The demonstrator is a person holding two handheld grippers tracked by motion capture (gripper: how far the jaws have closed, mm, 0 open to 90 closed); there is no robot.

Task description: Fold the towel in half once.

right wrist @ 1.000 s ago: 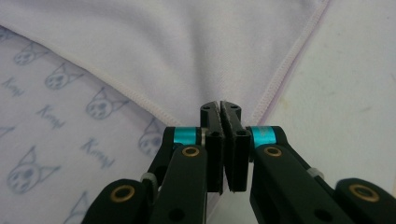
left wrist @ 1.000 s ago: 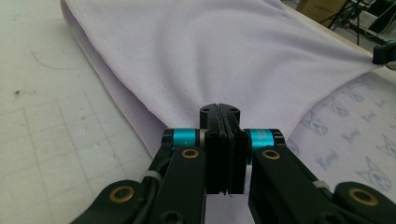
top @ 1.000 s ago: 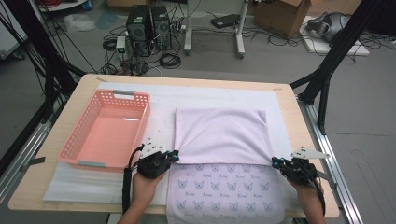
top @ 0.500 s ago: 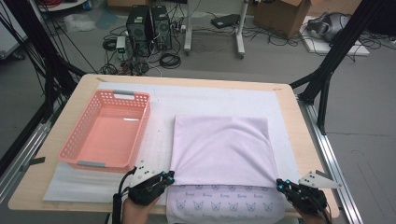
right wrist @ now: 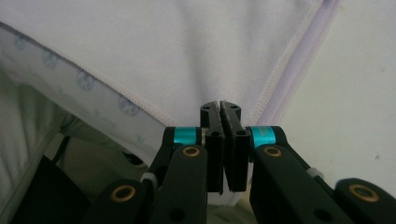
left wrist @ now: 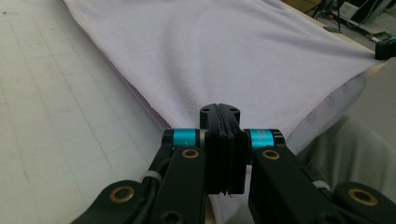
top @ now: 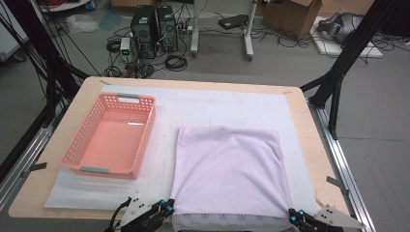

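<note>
A lilac cloth [top: 227, 166] lies folded on the white mat, its plain side up. A narrow strip of its printed side [top: 227, 223] shows along the table's near edge. My left gripper [top: 167, 205] is shut on the cloth's near left corner, and my right gripper [top: 291, 216] is shut on the near right corner. In the left gripper view the jaws [left wrist: 219, 109] are pressed together over the hem of the cloth [left wrist: 224, 51]. In the right gripper view the jaws [right wrist: 221, 107] pinch the stitched corner of the cloth [right wrist: 177, 51], and the printed layer [right wrist: 84, 81] hangs below.
A pink plastic basket [top: 145, 130] stands with nothing in it on the left of the white mat [top: 217, 104]. The wooden table's near edge [top: 72, 212] runs just behind the grippers. Black frame legs, computers and cables stand on the floor beyond.
Both grippers have pulled back toward the table's near edge. They drew the cloth's upper layer over the printed side, and only a thin strip of it still shows.
</note>
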